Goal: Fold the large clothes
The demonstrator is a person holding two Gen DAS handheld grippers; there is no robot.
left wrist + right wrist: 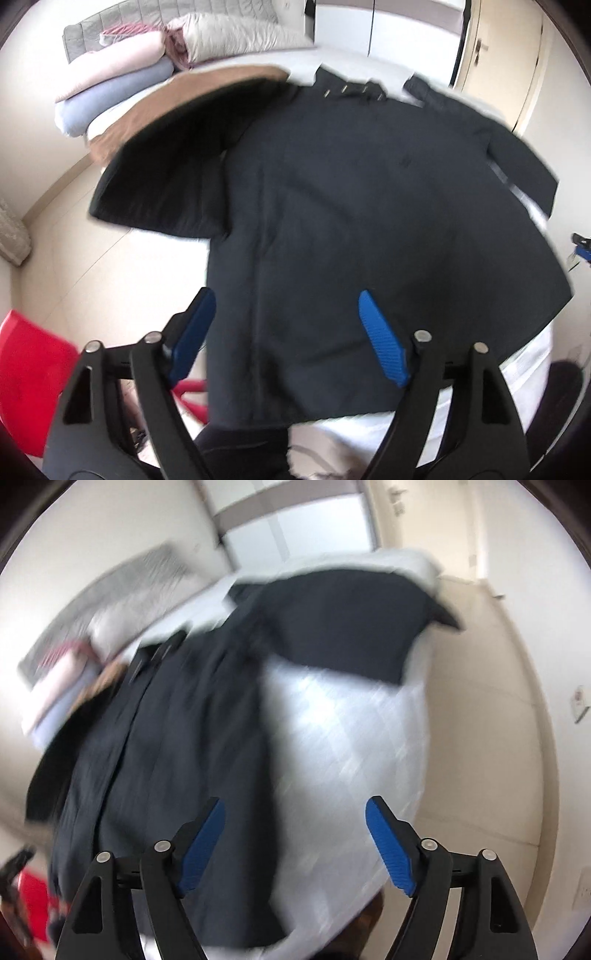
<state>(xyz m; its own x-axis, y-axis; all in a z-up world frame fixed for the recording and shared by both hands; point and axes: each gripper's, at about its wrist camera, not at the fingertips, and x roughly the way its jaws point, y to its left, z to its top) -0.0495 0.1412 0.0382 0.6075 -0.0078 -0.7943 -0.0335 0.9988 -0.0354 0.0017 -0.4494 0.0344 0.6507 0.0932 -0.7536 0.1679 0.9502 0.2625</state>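
Observation:
A large dark navy jacket (351,206) lies spread flat on a white mattress (524,373), its hem toward me and its sleeves out to both sides. My left gripper (286,299) is open and empty, held above the jacket's lower left part. In the right wrist view the jacket (184,716) covers the left side of the mattress (347,746), with one sleeve (347,627) stretched toward the far right corner. My right gripper (295,806) is open and empty above the jacket's right edge. Both views are blurred.
A brown garment (147,110) lies under the jacket's left sleeve. Rolled bedding and pillows (122,70) are piled at the head of the bed. A red chair (29,373) stands at the lower left on the floor. A door (491,55) is beyond the bed.

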